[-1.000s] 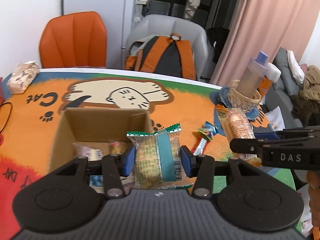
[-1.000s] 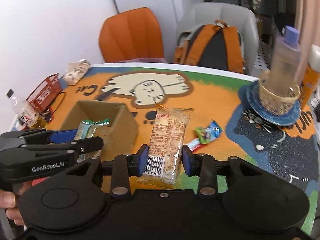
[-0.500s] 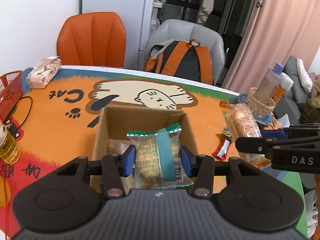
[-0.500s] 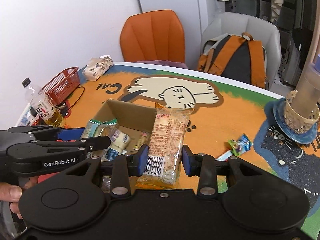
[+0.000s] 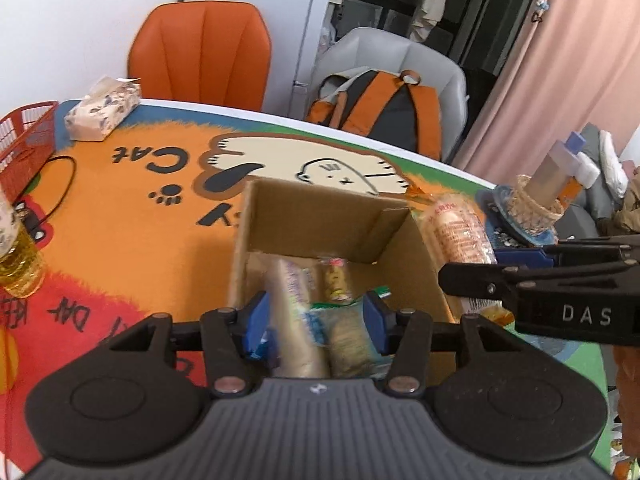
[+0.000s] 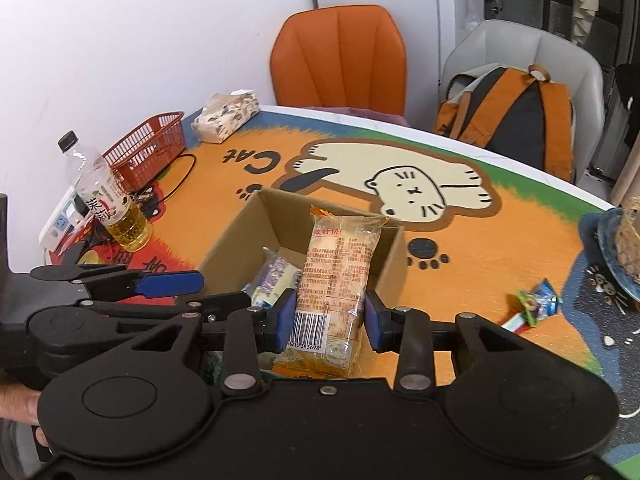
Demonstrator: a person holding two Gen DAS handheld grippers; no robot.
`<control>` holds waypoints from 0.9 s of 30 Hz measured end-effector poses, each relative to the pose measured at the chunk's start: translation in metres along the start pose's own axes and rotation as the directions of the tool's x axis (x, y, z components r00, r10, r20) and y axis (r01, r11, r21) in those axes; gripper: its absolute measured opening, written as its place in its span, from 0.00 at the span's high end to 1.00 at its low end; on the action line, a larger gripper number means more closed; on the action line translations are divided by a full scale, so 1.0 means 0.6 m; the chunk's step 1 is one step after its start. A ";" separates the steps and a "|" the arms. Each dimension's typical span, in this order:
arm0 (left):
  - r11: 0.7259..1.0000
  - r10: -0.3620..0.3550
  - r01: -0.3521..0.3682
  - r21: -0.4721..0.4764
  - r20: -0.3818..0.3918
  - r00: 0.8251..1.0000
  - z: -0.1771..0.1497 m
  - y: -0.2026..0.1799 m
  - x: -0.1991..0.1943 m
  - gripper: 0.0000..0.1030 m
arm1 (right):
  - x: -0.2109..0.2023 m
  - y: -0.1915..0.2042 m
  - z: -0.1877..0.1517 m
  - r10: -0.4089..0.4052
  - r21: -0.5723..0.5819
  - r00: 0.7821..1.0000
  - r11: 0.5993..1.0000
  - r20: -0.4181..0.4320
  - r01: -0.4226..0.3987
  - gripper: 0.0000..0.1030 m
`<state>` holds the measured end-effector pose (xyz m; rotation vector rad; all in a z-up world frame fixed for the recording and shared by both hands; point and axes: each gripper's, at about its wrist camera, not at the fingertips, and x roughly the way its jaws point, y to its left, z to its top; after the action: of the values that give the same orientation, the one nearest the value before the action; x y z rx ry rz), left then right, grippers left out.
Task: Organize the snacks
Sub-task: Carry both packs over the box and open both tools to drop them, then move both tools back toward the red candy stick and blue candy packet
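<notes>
In the left wrist view, the left gripper (image 5: 316, 322) hangs over the open brown cardboard box (image 5: 320, 216), its blue pads spread wide — the green-edged clear snack packet (image 5: 348, 338) lies loose between them, inside the box among other packets.

In the right wrist view, the right gripper (image 6: 326, 320) clamps a long orange-tinted biscuit packet (image 6: 340, 280) over the box's near right corner; a small colourful candy wrapper (image 6: 536, 306) lies on the orange cat-print table mat (image 6: 492, 256) to the right.
</notes>
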<state>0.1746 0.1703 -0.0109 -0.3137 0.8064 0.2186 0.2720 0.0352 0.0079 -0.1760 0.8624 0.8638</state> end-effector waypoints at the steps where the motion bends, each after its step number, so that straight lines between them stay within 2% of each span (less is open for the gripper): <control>1: 1.000 0.007 -0.007 -0.004 -0.001 1.000 -0.001 0.006 -0.001 0.51 | 0.005 0.004 0.001 0.003 -0.002 1.000 1.000 -0.004 -0.003 0.64; 6: 1.000 0.020 -0.020 -0.017 0.003 1.000 0.002 0.031 -0.014 0.51 | 0.018 0.018 0.004 0.007 -0.015 1.000 1.000 -0.011 -0.007 0.64; 10: 0.999 0.021 -0.021 -0.028 0.002 1.000 0.003 0.042 -0.021 0.50 | 0.023 0.006 0.004 0.019 0.030 0.999 0.999 -0.025 -0.019 0.63; 12: 0.999 0.030 -0.030 -0.022 -0.011 0.999 0.002 0.046 -0.019 0.49 | 0.021 0.001 0.001 0.000 0.028 1.000 1.000 -0.024 0.001 0.62; 14: 0.999 0.038 -0.039 -0.017 -0.023 0.999 0.000 0.048 -0.018 0.48 | 0.019 -0.007 -0.003 -0.011 0.033 1.000 0.999 -0.027 0.012 0.57; 18: 0.999 0.036 -0.037 -0.032 -0.024 0.999 0.000 0.053 -0.020 0.42 | 0.010 -0.027 -0.011 -0.024 0.044 0.999 0.999 -0.029 0.026 0.55; 27: 0.999 0.041 -0.041 -0.021 -0.033 0.999 0.005 0.038 -0.020 0.27 | -0.017 -0.074 -0.025 -0.027 0.081 1.000 0.996 -0.006 0.028 0.36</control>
<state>0.1616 0.1918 -0.0042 -0.3216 0.8441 0.2613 0.2917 -0.0071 -0.0032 -0.1187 0.8965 0.8011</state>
